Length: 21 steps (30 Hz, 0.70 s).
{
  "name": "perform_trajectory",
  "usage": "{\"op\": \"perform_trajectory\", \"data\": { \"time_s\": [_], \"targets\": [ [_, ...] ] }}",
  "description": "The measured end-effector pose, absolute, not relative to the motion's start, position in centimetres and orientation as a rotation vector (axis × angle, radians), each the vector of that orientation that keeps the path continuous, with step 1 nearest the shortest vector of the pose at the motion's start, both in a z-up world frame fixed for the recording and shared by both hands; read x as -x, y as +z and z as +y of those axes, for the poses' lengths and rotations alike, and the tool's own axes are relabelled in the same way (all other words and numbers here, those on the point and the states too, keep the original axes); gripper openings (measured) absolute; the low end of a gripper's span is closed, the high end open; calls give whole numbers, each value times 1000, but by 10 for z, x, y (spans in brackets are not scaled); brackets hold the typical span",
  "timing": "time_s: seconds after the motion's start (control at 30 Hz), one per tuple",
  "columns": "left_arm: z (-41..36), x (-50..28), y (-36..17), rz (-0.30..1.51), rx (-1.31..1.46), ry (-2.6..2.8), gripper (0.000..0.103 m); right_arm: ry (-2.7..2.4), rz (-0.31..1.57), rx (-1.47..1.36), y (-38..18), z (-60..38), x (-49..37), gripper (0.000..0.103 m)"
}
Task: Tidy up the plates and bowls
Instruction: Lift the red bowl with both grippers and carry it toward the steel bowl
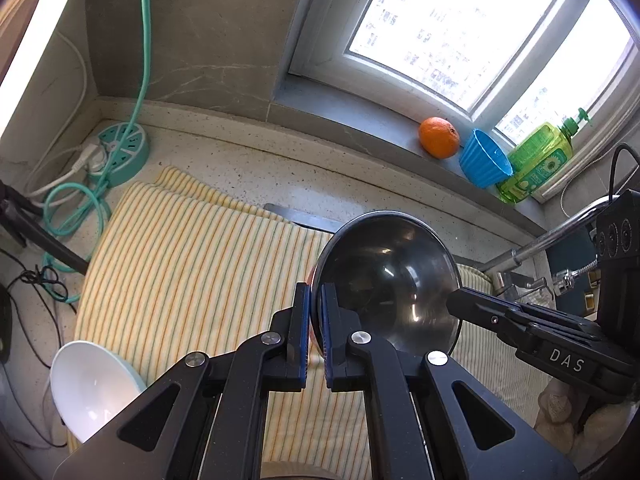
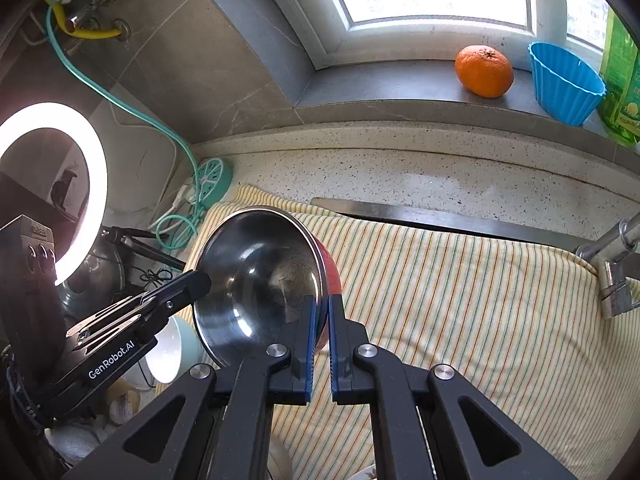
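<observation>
Left gripper, right gripper: each clamped on opposite rims of one steel bowl (red outside), tilted; uneven pull risks slippage onto striped towel.

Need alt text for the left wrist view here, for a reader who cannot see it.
Two black grippers, the left gripper and right gripper, pinch opposite rims of a steel bowl above a striped cloth. A white bowl lies lower left; an orange sits on the windowsill.
</observation>
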<state>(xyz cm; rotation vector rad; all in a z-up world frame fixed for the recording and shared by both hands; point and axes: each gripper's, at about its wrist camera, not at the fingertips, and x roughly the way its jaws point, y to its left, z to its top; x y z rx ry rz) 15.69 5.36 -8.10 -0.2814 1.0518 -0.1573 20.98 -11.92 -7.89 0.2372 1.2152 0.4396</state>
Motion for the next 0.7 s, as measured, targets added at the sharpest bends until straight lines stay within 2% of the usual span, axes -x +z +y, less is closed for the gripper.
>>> {"op": "perform_trajectory", "data": {
  "time_s": [0.7],
  "targets": [
    [75,-65,-59,1005,298,-147,4,521,1179,-180,-47,-92,-117,6]
  ]
}}
